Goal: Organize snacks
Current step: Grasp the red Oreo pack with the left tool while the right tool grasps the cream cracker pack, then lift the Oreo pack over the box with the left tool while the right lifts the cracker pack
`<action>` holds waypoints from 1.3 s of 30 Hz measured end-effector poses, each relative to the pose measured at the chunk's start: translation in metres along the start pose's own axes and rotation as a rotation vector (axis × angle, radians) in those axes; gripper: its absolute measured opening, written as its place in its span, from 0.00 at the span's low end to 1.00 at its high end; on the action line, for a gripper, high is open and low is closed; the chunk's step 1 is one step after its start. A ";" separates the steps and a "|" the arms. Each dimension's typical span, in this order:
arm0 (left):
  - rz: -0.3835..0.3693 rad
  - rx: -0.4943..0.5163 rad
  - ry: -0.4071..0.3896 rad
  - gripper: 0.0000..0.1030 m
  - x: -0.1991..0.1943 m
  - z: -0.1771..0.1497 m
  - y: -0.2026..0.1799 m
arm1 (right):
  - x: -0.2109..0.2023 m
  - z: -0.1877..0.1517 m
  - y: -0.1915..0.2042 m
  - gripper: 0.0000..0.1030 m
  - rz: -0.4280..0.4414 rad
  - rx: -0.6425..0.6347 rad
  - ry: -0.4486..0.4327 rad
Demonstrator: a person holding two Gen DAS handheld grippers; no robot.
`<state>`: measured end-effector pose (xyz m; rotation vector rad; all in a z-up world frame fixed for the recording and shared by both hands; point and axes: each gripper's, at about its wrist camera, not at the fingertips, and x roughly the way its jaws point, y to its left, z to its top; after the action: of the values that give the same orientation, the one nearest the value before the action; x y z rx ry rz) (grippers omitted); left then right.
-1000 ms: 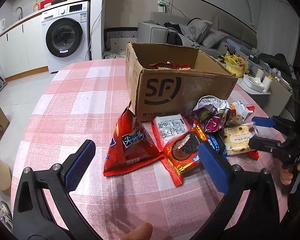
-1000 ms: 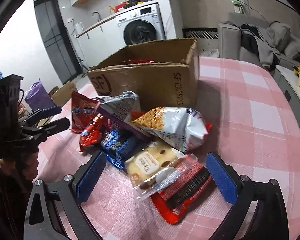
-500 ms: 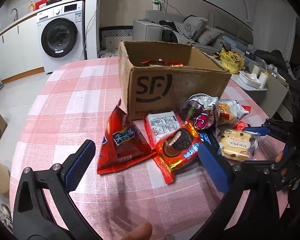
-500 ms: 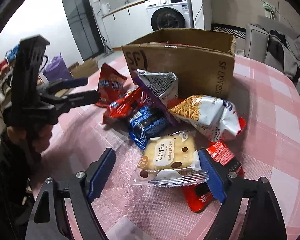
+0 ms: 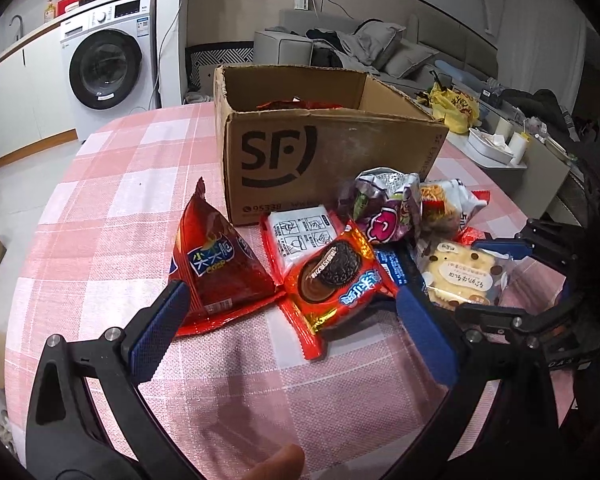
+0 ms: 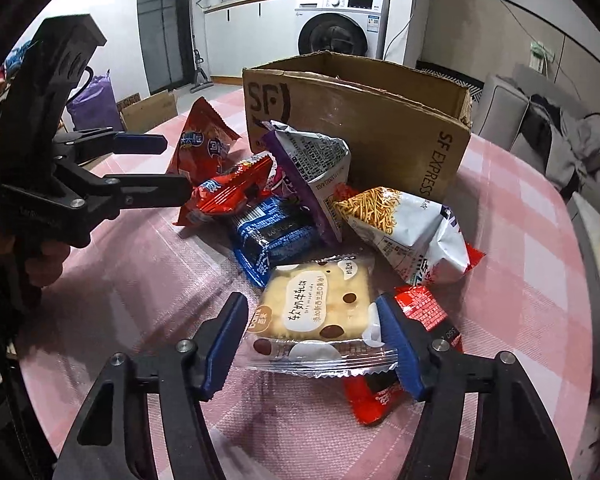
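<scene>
An open SF cardboard box point(image 5: 332, 160) stands on the pink checked table, with red packets inside; it also shows in the right wrist view point(image 6: 380, 128). Several snack packs lie in front of it. My left gripper point(image 5: 292, 332) is open, its fingers either side of a red cookie pack point(image 5: 336, 276), beside a red crisp bag point(image 5: 216, 264). My right gripper point(image 6: 312, 344) is open, its pads flanking a yellow cake pack point(image 6: 316, 308) without gripping it. That cake pack also shows in the left wrist view point(image 5: 460, 276).
A purple bag point(image 6: 312, 168), a white noodle-snack bag point(image 6: 408, 228), a blue cookie pack point(image 6: 272, 236) and a red pack point(image 6: 380, 392) crowd the pile. The table's edge point(image 5: 32, 320) curves near at the left. A washing machine point(image 5: 108, 60) and a sofa point(image 5: 340, 48) stand beyond.
Both grippers moved in toward the pile. My right gripper came down around the yellow cake pack and its jaws narrowed. My left gripper drew close to the red cookie pack.
</scene>
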<state>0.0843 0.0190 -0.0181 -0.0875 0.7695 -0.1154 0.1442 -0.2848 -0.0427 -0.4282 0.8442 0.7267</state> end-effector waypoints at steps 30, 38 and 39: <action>-0.142 -0.167 0.091 0.78 0.040 -0.005 -0.001 | -0.037 -0.005 -0.011 0.60 0.006 -0.014 -0.129; -0.192 -0.185 0.101 0.53 0.047 -0.005 0.006 | -0.037 -0.006 -0.008 0.60 0.010 -0.021 -0.128; -0.193 -0.190 0.101 0.50 0.048 -0.006 0.007 | -0.037 -0.007 -0.008 0.60 0.012 -0.019 -0.126</action>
<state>0.1150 0.0195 -0.0558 -0.3385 0.8704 -0.2315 0.1297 -0.3090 -0.0170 -0.3905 0.7220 0.7656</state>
